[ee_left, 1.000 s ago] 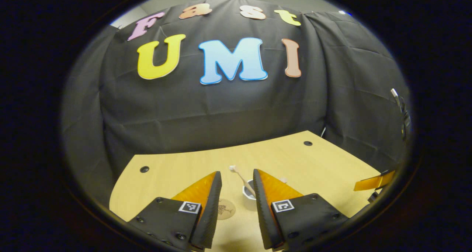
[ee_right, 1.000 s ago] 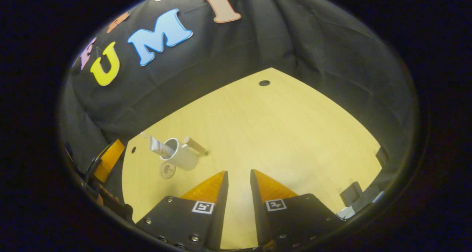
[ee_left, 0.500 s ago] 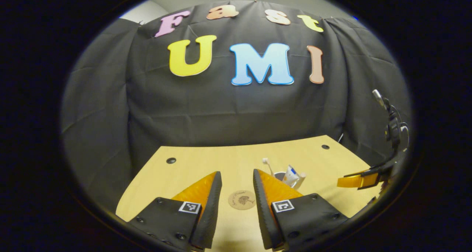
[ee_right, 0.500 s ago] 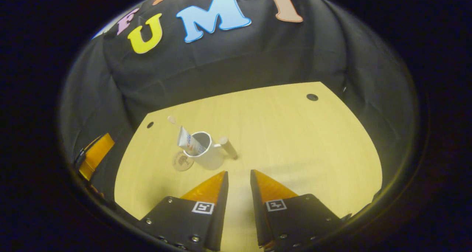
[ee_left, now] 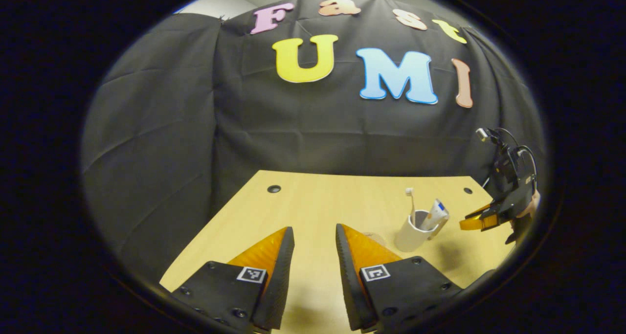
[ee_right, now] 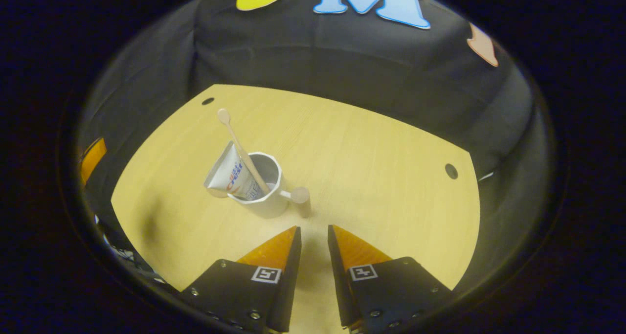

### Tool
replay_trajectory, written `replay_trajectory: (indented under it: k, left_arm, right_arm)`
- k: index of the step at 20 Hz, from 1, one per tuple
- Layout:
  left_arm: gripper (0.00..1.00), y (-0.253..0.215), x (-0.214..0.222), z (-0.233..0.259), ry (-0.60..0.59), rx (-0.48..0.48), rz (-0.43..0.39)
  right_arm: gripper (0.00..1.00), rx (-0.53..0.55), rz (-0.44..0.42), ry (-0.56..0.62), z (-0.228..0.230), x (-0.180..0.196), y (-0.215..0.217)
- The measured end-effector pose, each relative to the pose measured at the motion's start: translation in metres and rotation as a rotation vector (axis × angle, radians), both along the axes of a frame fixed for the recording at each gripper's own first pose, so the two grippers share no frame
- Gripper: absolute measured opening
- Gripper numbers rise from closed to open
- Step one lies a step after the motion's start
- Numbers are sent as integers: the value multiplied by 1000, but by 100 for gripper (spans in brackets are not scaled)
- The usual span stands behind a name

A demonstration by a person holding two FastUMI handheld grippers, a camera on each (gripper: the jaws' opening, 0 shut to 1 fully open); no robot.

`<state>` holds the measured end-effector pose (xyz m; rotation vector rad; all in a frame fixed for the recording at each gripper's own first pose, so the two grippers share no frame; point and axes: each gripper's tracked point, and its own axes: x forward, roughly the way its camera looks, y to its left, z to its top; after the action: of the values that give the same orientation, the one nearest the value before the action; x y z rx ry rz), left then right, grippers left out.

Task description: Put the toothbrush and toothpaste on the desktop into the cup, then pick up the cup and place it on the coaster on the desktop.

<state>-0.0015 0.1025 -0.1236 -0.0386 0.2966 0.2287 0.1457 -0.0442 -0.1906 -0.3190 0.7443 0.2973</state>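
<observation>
A white cup point(ee_left: 408, 236) stands on the wooden desktop point(ee_left: 318, 202) with a toothbrush point(ee_left: 410, 202) and a toothpaste tube point(ee_left: 434, 215) leaning in it. In the right gripper view the cup point(ee_right: 266, 202) is just ahead of my fingers, its wooden handle point(ee_right: 301, 199) pointing toward me, with the toothbrush point(ee_right: 237, 141) and the tube point(ee_right: 229, 175) sticking out to the left. The round coaster point(ee_left: 374, 236) peeks out just left of the cup. My left gripper point(ee_left: 315, 232) is open and holds nothing. My right gripper point(ee_right: 313, 231) is open, a short way from the handle.
The right gripper point(ee_left: 481, 220), held by a hand, hovers right of the cup in the left gripper view. An orange finger of the left gripper point(ee_right: 90, 155) shows at the desk's left edge. Small dark holes point(ee_right: 451, 171) mark the desktop corners.
The right gripper has come closer to the cup, whose handle now lies straight ahead. The left gripper has swung left, so the cup sits further right in its view. The cup stays put.
</observation>
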Motion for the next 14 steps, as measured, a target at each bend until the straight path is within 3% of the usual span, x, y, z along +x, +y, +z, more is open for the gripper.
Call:
replay_trajectory:
  k: [9, 14]
  left_arm:
    - [56, 38, -11, -26, 54, -52, 130]
    - [57, 47, -14, -37, 78, -70, 177]
  right_arm:
    - [39, -243, 236, 109, -19, 39, 10]
    - [39, -302, 335, 155, -20, 50, 19]
